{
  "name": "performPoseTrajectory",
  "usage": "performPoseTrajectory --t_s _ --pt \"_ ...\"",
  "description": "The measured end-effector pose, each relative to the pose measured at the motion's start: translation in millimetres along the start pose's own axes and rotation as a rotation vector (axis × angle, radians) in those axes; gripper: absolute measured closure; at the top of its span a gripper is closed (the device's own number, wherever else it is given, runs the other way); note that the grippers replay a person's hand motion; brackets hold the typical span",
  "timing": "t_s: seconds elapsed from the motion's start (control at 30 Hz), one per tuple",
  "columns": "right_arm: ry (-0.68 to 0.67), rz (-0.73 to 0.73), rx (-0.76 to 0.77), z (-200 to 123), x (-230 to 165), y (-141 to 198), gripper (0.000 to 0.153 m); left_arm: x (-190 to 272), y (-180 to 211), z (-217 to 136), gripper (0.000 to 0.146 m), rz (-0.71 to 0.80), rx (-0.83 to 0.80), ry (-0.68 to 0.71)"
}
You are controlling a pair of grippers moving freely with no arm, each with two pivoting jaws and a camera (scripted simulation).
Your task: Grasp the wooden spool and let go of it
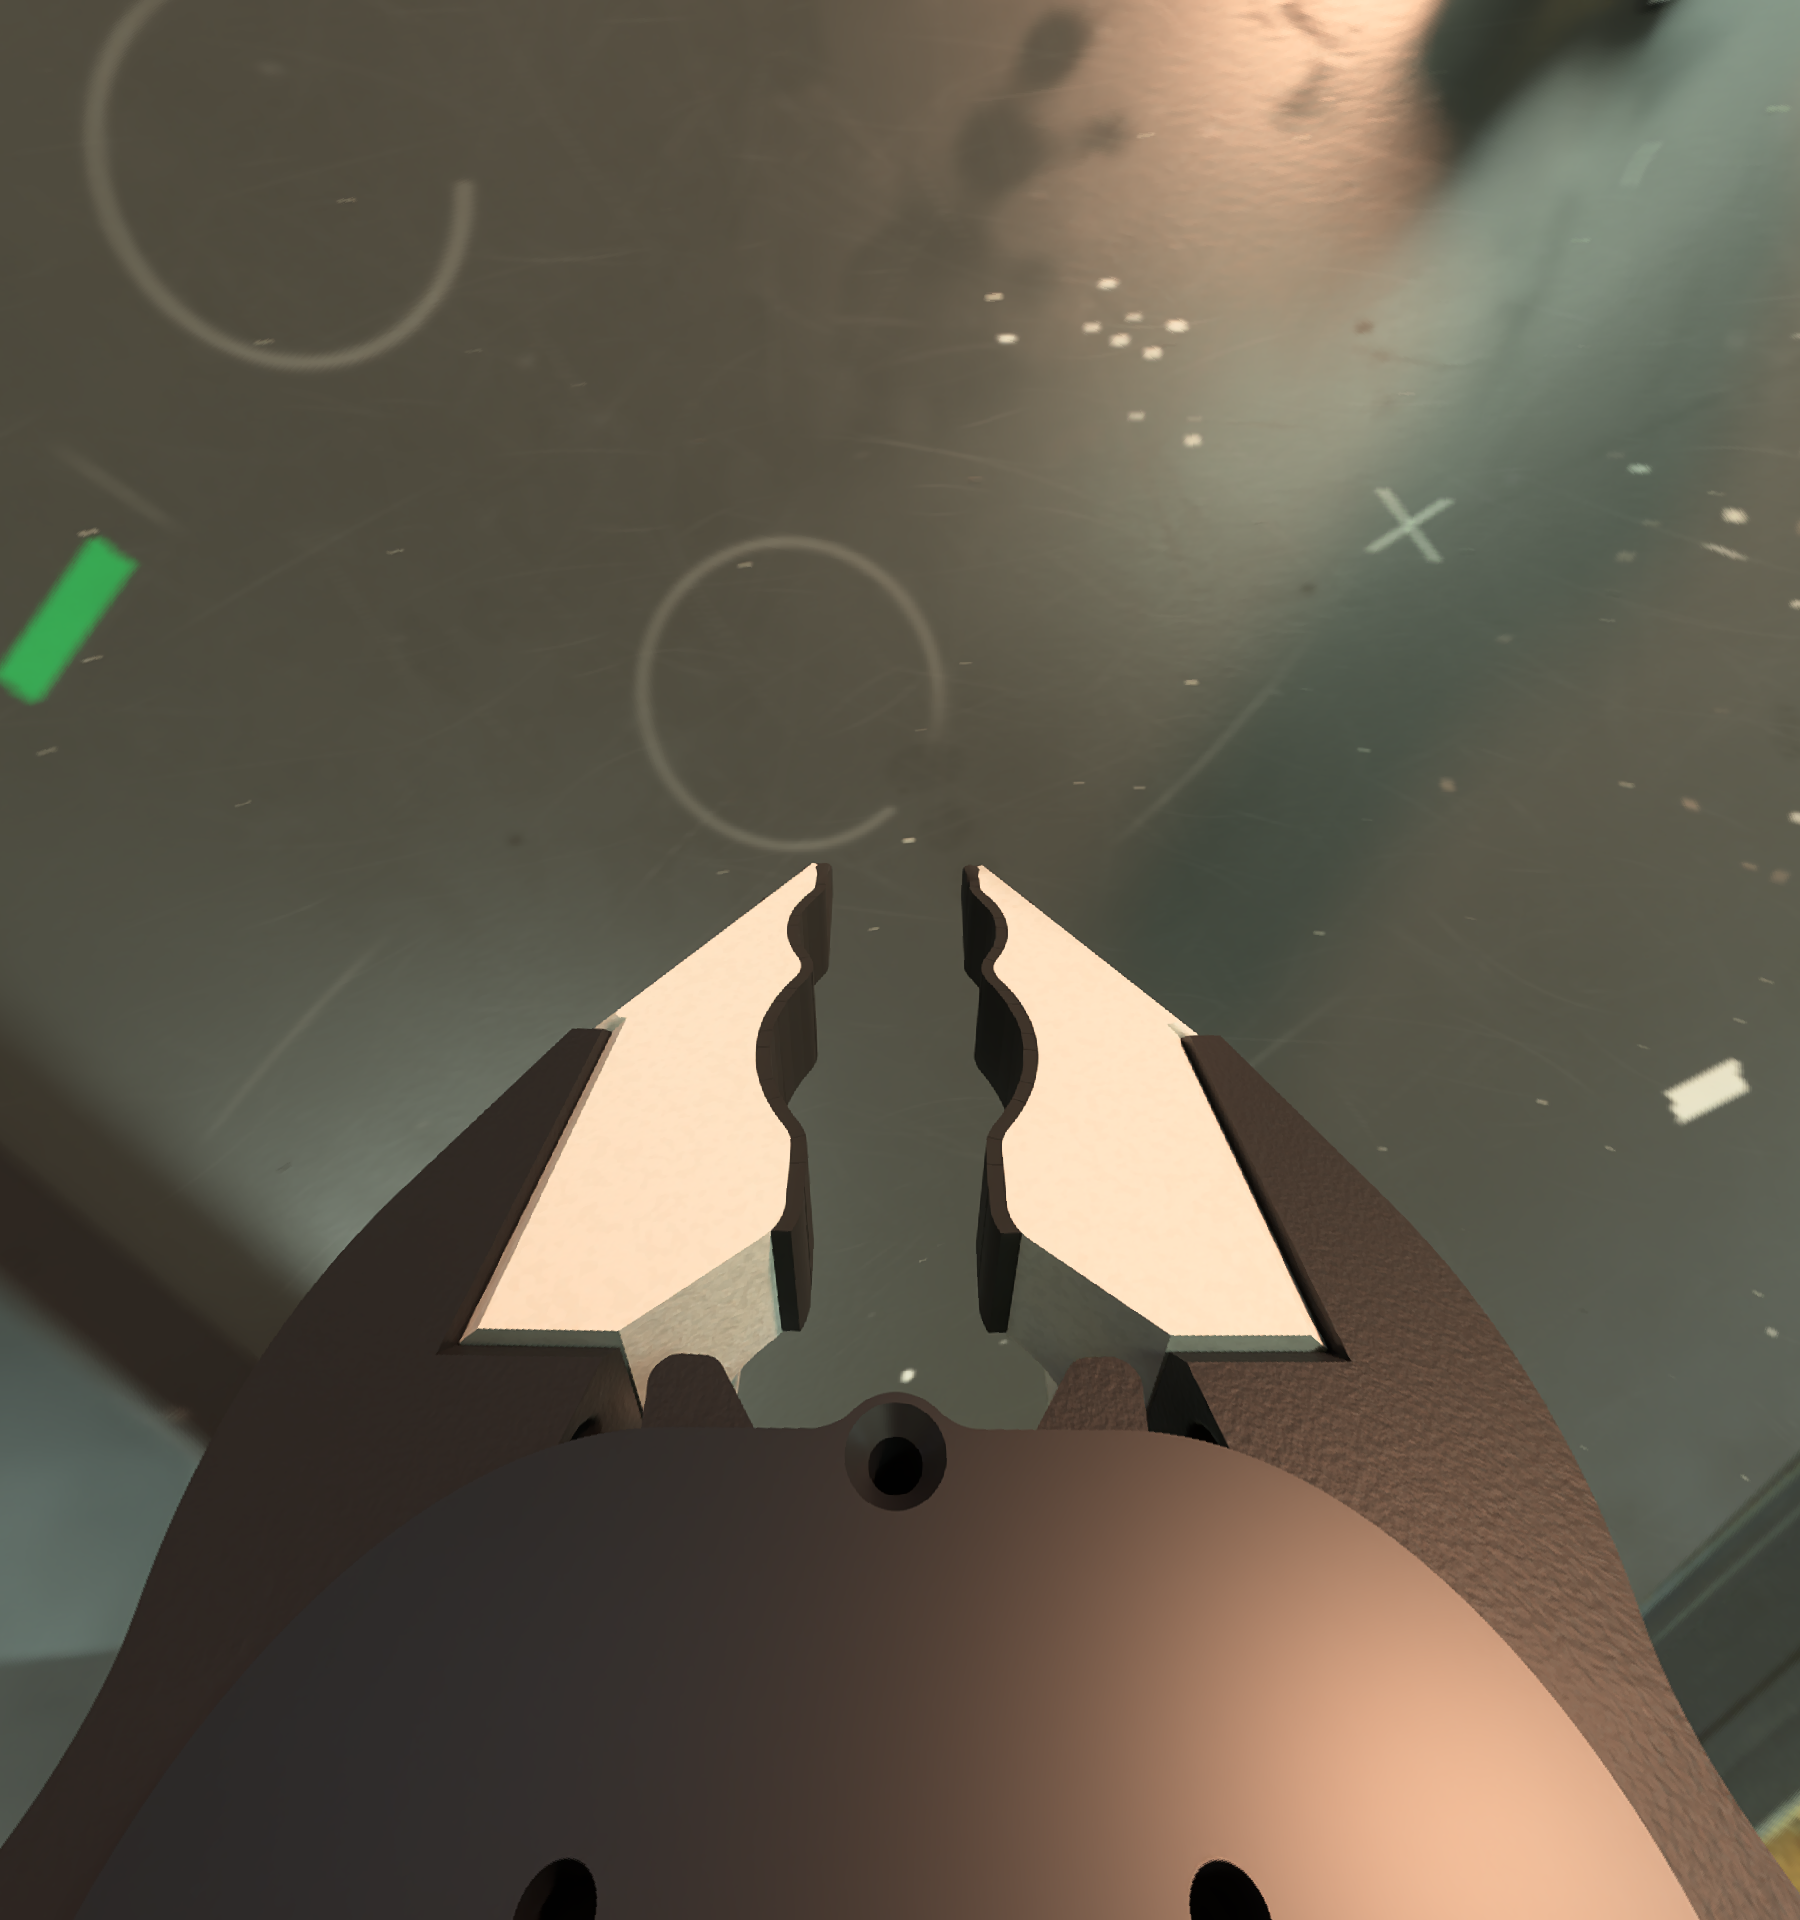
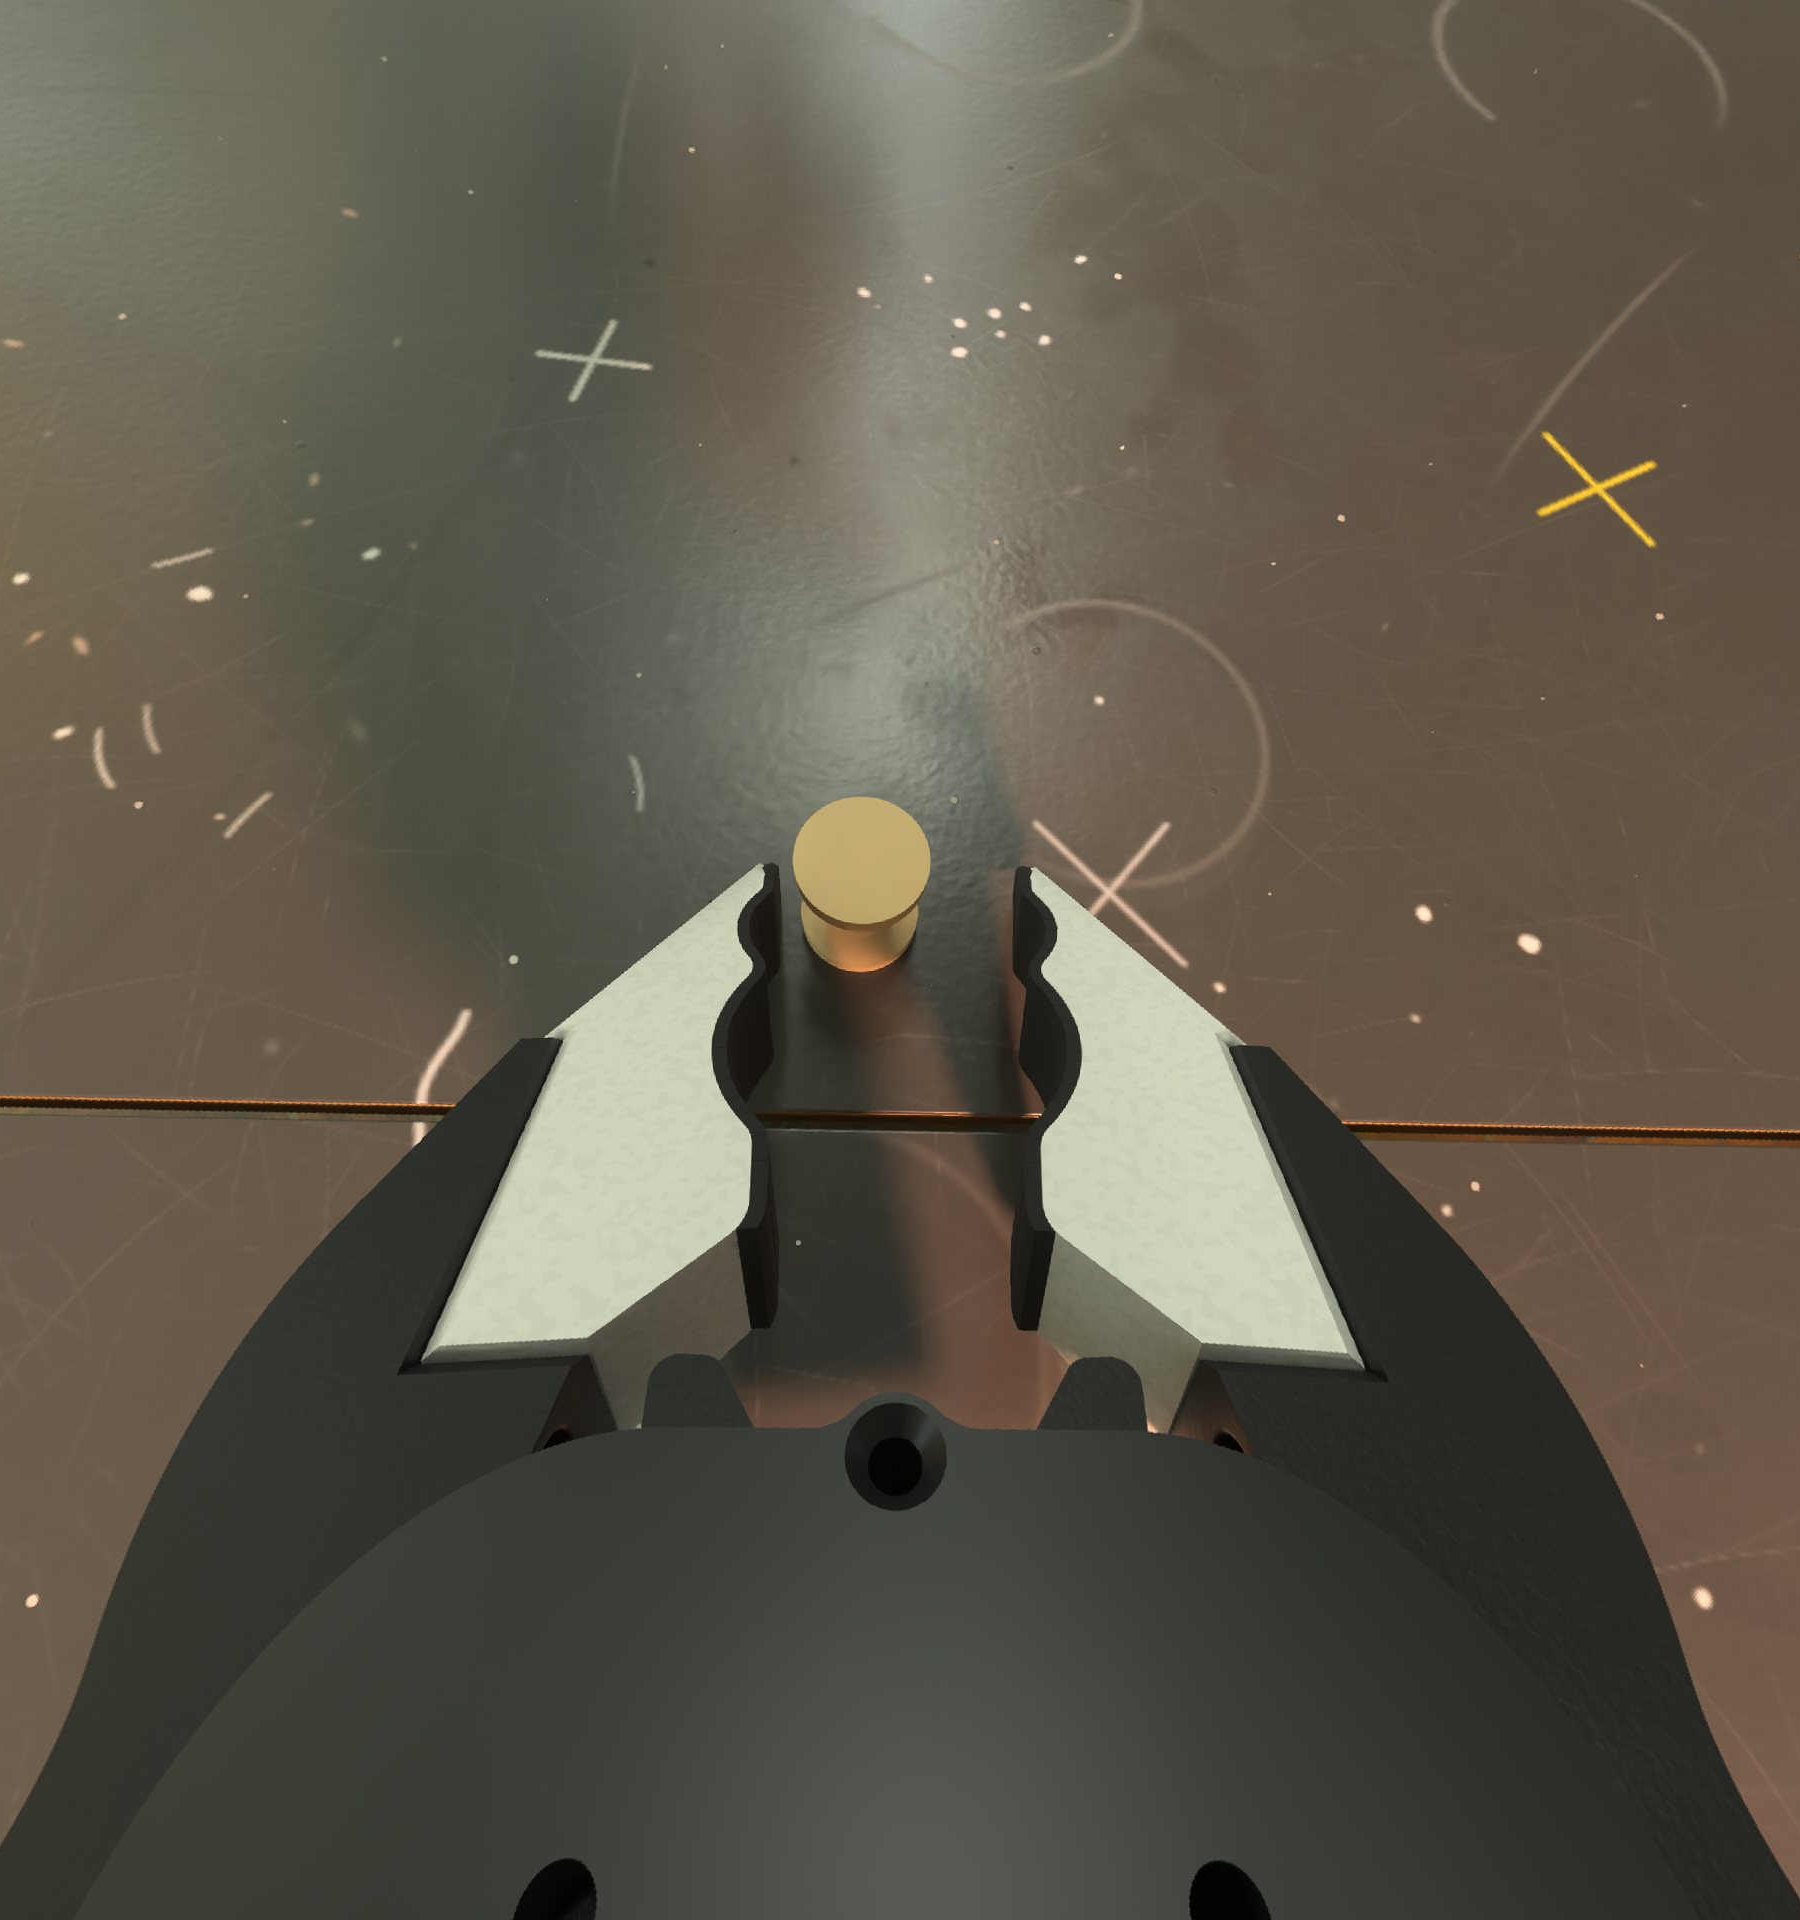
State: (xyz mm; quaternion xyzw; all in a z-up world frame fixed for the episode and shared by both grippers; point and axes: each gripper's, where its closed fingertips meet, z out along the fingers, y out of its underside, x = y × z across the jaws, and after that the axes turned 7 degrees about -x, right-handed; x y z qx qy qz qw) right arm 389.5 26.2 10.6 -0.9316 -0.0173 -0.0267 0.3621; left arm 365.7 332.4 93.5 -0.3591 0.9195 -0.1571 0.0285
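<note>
A small tan wooden spool (image 2: 861,883) stands upright on the dark scratched tabletop (image 2: 356,312) in the right wrist view. My right gripper (image 2: 894,883) is open above it, and the spool sits between the fingertips, nearer the left finger, with a gap on both sides. My left gripper (image 1: 897,878) is open with a narrower gap and holds nothing. It hovers over bare tabletop (image 1: 460,935), and the spool does not show in the left wrist view.
A thin orange seam (image 2: 148,1107) crosses the table under my right fingers. Chalk crosses, one white (image 2: 595,361) and one yellow (image 2: 1599,488), and ring marks dot the surface. A green tape strip (image 1: 65,620) lies left, a table edge (image 1: 1748,1558) lower right.
</note>
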Motion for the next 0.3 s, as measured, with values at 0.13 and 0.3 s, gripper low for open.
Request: performPoseTrajectory --t_s 0.13,0.3 --pt "0.026 -0.022 0.005 -0.7 0.3 -0.6 0.107 16.9 5.4 10.7 0.123 0.034 0.038 0.02" --pt "0.039 -0.038 0.009 -1.0 -0.5 -1.0 0.108 -32.8 1.2 -3.6 0.123 -0.167 0.138 -0.143"
